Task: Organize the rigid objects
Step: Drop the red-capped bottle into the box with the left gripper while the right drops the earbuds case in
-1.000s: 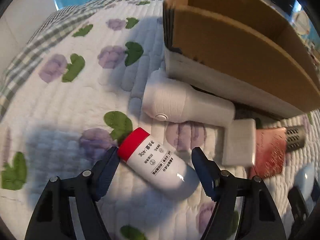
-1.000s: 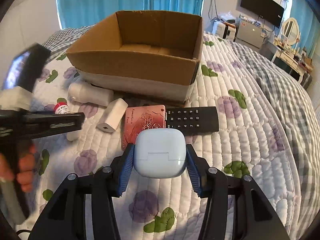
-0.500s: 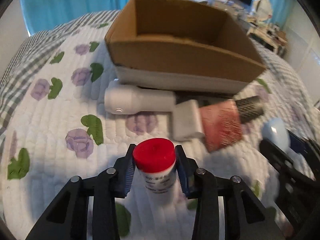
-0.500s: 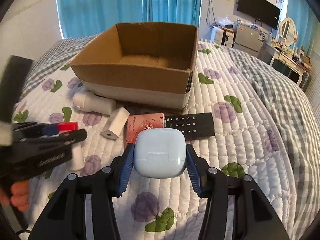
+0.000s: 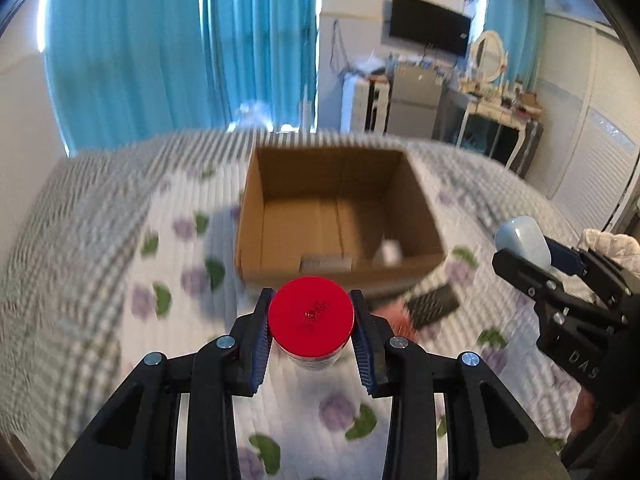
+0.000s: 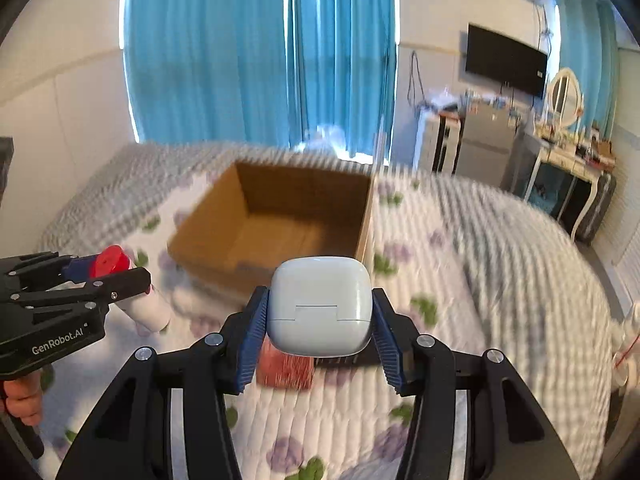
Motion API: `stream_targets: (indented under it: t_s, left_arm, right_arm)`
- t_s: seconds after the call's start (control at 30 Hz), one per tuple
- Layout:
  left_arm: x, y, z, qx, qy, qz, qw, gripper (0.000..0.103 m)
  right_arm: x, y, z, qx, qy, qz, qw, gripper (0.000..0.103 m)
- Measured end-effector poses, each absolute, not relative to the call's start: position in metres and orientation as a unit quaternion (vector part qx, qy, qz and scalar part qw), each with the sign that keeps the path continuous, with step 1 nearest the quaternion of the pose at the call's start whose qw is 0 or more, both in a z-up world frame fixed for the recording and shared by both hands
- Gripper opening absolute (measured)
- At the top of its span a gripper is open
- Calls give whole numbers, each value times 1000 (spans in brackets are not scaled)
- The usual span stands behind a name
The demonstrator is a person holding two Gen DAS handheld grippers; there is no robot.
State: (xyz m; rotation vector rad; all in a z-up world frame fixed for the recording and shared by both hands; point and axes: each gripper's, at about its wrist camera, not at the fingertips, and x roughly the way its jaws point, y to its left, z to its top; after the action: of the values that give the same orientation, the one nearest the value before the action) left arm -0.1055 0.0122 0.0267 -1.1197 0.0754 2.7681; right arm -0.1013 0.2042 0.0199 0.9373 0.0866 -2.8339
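My left gripper [image 5: 311,334] is shut on a white bottle with a red cap [image 5: 311,316], held in the air in front of the open cardboard box [image 5: 340,268]. My right gripper [image 6: 319,330] is shut on a white earbud case [image 6: 319,307], also raised before the box [image 6: 208,256]. The case also shows at the right of the left wrist view [image 5: 524,240], and the bottle at the left of the right wrist view [image 6: 144,308]. Two small pale items lie inside the box.
The box stands on a floral quilted bed [image 5: 120,320]. A black remote [image 5: 434,304] and a red card-like item [image 6: 286,370] lie on the quilt in front of it. Blue curtains, a TV and a dresser stand behind.
Both grippers have risen and tilted up, so the box interior now shows. The left gripper closed on the bottle and lifted it off the quilt. The right keeps the case.
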Motion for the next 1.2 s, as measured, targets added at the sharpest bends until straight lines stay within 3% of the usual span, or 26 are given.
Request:
stream_targets:
  t_s: [0.2,0.37,0.7,0.9,1.03,1.2]
  left_arm:
    - [-144,22,70,-351,39,931,87,36]
    - [-190,34,71,-359,57,928,82,36]
    - [-254,42,-16,-413,99,904,50,37]
    - [-273,43,-44,-424,82,901,46,37]
    - [-274,41,-42,-425,80,901,26,53]
    - [-262,26,-17,-398,70,914,26,59]
  right_arm:
    - [-130,204,78,269,44,-958,84,50]
    - [-173,195,90,247,46,-964,81,50]
    - [-251,188,27,289,42,-952,96,50]
    - [-263,198,-11,330,62,-938,92,50]
    - [-258,205,-13,328,57,-939,89,50]
    - [-251,204,-5,319,45,-943,87,50]
